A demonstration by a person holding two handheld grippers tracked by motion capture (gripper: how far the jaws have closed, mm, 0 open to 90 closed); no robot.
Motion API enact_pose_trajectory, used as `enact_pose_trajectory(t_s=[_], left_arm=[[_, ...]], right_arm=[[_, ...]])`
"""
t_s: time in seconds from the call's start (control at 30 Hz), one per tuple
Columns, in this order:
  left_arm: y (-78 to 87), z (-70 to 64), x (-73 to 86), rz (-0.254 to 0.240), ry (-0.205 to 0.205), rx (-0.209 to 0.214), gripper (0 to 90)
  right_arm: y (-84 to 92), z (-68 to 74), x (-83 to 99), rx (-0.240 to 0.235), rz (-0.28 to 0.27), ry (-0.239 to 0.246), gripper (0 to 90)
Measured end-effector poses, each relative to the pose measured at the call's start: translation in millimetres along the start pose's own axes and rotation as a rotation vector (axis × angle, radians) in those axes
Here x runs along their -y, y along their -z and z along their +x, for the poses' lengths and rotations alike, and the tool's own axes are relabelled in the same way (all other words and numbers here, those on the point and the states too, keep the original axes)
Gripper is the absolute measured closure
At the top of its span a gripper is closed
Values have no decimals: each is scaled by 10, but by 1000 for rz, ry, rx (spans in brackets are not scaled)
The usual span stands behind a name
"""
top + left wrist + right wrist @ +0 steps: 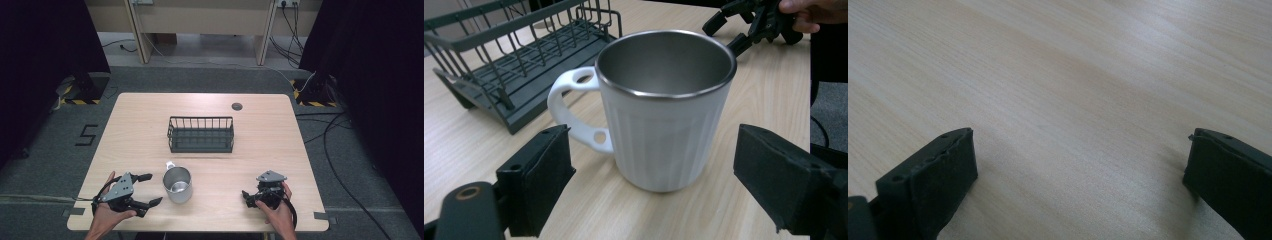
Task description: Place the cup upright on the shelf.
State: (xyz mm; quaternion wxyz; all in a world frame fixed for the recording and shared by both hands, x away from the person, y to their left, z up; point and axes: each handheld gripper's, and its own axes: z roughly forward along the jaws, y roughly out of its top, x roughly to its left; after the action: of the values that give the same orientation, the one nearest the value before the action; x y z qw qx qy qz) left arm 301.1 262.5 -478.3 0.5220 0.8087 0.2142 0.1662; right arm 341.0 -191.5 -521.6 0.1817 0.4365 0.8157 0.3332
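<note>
A white ribbed mug with a steel inside stands upright near the table's front edge, its handle toward the rack. In the left gripper view the mug stands just ahead of my left gripper, which is open, one jaw on each side and neither touching it. From above, the left gripper lies just left of the mug. My right gripper rests at the front right, apart from the mug. Its own view shows the right gripper open over bare wood.
A dark wire dish rack sits empty at the table's middle, beyond the mug; it is also in the left gripper view as rack. A round cable grommet lies at the back. Cables run on the floor at right.
</note>
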Motion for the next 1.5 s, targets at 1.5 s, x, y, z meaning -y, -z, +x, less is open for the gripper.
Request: enact_pose_trajectory(t_s=[1.5], left_arm=[[-486,97,-410,-20,-117,179,144]], right_arm=[[-7,7,-6,-9,1,13,5]])
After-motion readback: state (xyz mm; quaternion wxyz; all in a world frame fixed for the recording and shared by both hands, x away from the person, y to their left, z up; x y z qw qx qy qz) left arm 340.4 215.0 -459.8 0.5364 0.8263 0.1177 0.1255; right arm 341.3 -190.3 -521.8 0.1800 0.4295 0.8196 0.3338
